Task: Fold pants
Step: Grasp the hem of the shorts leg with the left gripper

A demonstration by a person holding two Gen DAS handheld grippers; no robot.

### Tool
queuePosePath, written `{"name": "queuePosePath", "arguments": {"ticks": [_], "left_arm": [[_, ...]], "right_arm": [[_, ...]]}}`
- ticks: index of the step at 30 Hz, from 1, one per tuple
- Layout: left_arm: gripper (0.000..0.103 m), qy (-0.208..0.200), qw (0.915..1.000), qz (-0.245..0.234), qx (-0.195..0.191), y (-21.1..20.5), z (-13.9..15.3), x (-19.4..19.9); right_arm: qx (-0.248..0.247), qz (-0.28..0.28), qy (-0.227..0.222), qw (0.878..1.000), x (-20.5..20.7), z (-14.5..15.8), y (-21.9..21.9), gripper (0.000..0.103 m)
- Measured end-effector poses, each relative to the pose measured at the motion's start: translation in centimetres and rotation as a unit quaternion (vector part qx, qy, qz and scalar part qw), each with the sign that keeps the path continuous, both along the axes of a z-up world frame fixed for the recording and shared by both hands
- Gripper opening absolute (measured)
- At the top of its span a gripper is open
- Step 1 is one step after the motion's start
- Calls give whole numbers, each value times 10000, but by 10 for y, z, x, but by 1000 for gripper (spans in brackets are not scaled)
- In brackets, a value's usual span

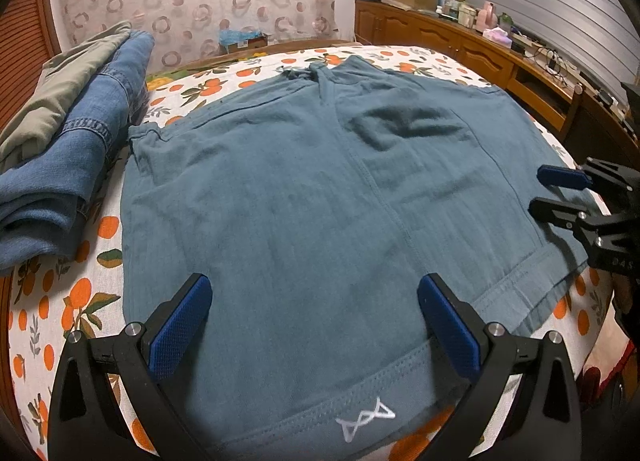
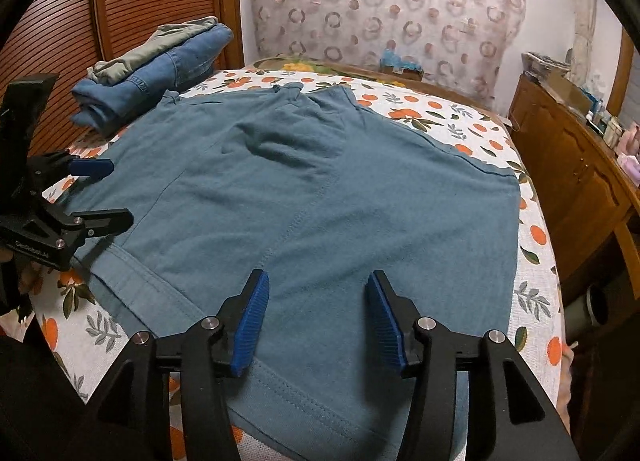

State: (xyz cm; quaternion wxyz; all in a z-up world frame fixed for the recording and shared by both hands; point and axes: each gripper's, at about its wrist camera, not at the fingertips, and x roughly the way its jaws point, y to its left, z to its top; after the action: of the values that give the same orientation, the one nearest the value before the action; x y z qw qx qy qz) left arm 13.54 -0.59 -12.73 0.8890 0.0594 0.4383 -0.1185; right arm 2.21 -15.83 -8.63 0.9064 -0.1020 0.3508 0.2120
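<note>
Two grippers: both hover over the near hem, fingers spread, nothing between them
Left gripper [image 1: 314,301]: jaws released, above the hem with the white logo [image 1: 366,423]
Right gripper [image 2: 316,301]: jaws released, above the other leg's hem
Pants [image 1: 312,189]: teal shorts spread flat on the orange-print bedsheet [image 1: 68,309], waistband at the far side
Stack: folded jeans [image 1: 64,165] under an olive garment [image 1: 60,89], just beside the pants on the left

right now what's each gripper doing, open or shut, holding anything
Left gripper: open, holding nothing, fingers spread above the near hem of the teal shorts.
Right gripper: open, holding nothing, also over the shorts.
</note>
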Motion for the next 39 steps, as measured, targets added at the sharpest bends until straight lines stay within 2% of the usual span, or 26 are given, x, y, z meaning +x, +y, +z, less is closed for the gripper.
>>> {"name": "queuePosePath", "arguments": {"ticks": [5, 12, 14, 17, 19, 28, 33, 35, 37, 39], "left_arm": [[103, -63, 10000, 18, -2, 10, 2, -14], [101, -301, 9987, 346, -240, 48, 13, -41], [96, -311, 9982, 427, -270, 58, 14, -47], [84, -256, 9976, 549, -328, 70, 14, -55], [70, -87, 9970, 624, -443, 78, 10, -59], [50, -121, 9959, 740, -505, 90, 3, -84], [43, -165, 9956, 767, -518, 90, 2, -91], [37, -209, 9955, 737, -555, 89, 2, -94], [25, -224, 9953, 691, -640, 88, 2, -94], [21, -261, 9953, 663, -649, 85, 2, -94]], "right_arm": [[-56, -20, -13, 10000, 6, 7, 6, 56], [-47, -31, -17, 10000, 8, 6, 4, 56], [-47, -32, -16, 10000, 8, 6, 4, 57], [-48, -41, -16, 10000, 9, 6, 3, 57], [-46, -41, -16, 10000, 9, 6, 2, 57], [-39, -48, -15, 10000, 9, 5, 2, 58], [-40, -47, -15, 10000, 10, 5, 2, 58], [-40, -47, -15, 10000, 9, 5, 2, 59], [-37, -47, -14, 10000, 10, 5, 2, 59], [-39, -48, -16, 10000, 10, 5, 2, 59]]}}
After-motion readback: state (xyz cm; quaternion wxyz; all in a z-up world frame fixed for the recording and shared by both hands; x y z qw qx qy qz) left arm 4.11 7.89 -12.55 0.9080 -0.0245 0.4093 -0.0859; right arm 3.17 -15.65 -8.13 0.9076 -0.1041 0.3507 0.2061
